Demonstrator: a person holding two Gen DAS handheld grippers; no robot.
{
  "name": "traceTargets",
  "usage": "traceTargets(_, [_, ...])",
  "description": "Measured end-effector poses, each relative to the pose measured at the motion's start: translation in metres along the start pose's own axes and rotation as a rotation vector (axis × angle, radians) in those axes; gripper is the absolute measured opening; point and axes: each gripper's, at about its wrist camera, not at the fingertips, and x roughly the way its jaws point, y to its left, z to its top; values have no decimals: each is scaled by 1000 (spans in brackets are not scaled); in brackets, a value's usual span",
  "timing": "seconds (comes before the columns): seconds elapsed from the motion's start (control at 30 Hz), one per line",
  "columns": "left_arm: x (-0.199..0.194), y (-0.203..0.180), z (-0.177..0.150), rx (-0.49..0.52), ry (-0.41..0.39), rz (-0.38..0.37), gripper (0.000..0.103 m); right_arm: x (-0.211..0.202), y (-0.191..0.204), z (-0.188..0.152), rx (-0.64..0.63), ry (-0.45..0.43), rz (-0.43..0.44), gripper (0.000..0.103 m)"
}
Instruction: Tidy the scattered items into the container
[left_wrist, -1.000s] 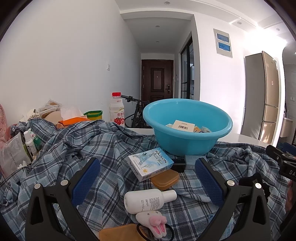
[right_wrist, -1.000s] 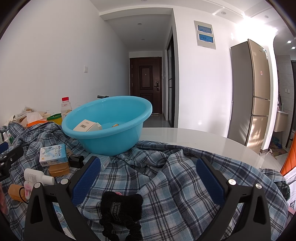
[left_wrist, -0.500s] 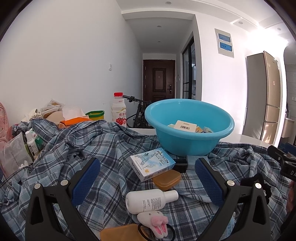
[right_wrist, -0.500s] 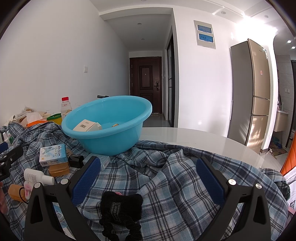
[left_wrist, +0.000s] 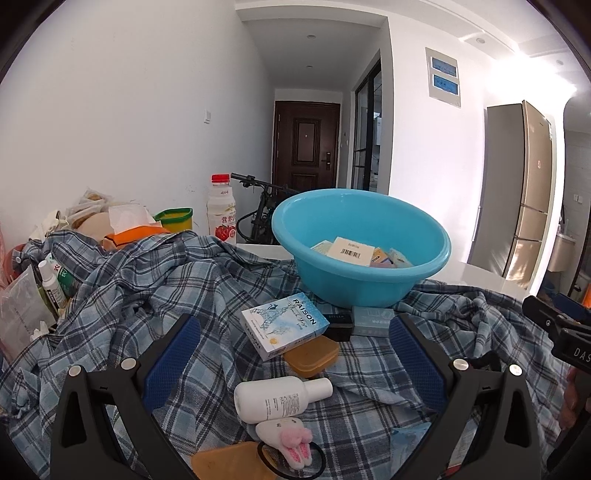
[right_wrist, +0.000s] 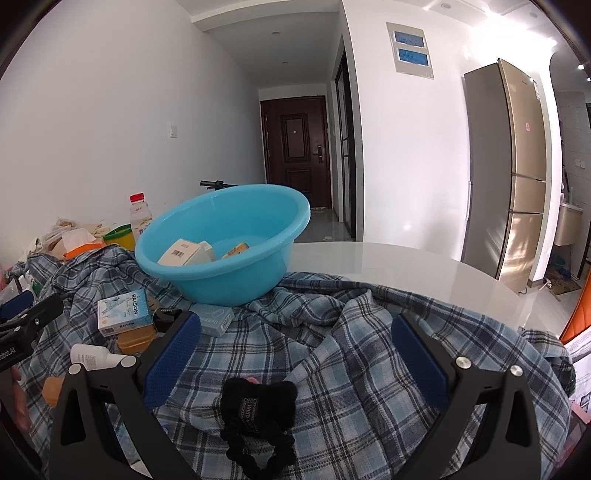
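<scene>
- At the bottom of the left wrist view, our left gripper (left_wrist: 295, 354) has its jaws spread wide and holds nothing.
- Between those jaws, low in the frame, we see a pink-eared plush hair tie (left_wrist: 291, 443) just below a white bottle (left_wrist: 275, 398) lying on its side on the plaid cloth (left_wrist: 147, 295).
- Just above the bottle lies an amber soap case (left_wrist: 312, 356), with a RAISON box (left_wrist: 284, 328) leaning on its upper left edge.
- To the right of that box a dark small item (left_wrist: 340, 326) and a pale blue carton (left_wrist: 371, 321) lie against the foot of the blue basin (left_wrist: 354, 288).
- The basin stands on the cloth at mid frame and holds a barcode box (left_wrist: 351, 251) among other small packets.
- In the right wrist view, our right gripper (right_wrist: 295, 354) also has its jaws wide apart and empty.
- A black scrunchie bundle (right_wrist: 258, 417) lies on the cloth between them, low centre.
- Beyond, bare white table (right_wrist: 406, 262) shows at centre right, near the basin (right_wrist: 225, 273).
- A red-capped drink bottle (left_wrist: 221, 210) stands behind the cloth at left centre of the left view.
</scene>
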Motion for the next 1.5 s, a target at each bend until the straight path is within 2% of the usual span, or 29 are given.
traceTargets(0.3, [-20,-8,35,36,-23,9,103,-25,10,37,-39,-50,27,103])
traceTargets(0.57, [-50,-13,77,53,-163,30,103,-42,23,72,-98,-137,-18,103])
traceTargets(0.77, [-54,-23,86,99,-187,40,103,-42,25,76,-69,-129,36,103])
traceTargets(0.9, [-48,-27,105,105,-189,22,103,-33,29,96,-85,-108,30,103])
traceTargets(1.0, [-27,-32,128,117,-108,2,103,-17,27,122,-82,-46,38,103])
traceTargets(1.03, [-16,-34,136,118,-43,-17,103,-8,27,132,-87,-9,47,103])
traceTargets(1.1, [13,-36,150,119,145,-77,103,12,27,149,-95,83,64,103])
traceTargets(1.17, [41,-38,159,100,313,-145,103,38,27,162,-93,210,96,103])
traceTargets(1.23, [61,-38,161,82,420,-127,103,63,23,167,-62,344,146,103])
traceTargets(1.33, [76,-39,165,102,495,-91,103,89,19,165,-40,501,157,103])
traceTargets(1.4, [79,-38,167,104,504,-81,103,95,18,162,-55,543,166,102])
traceTargets(1.5, [78,-38,171,104,495,-83,103,97,17,162,-61,552,172,103])
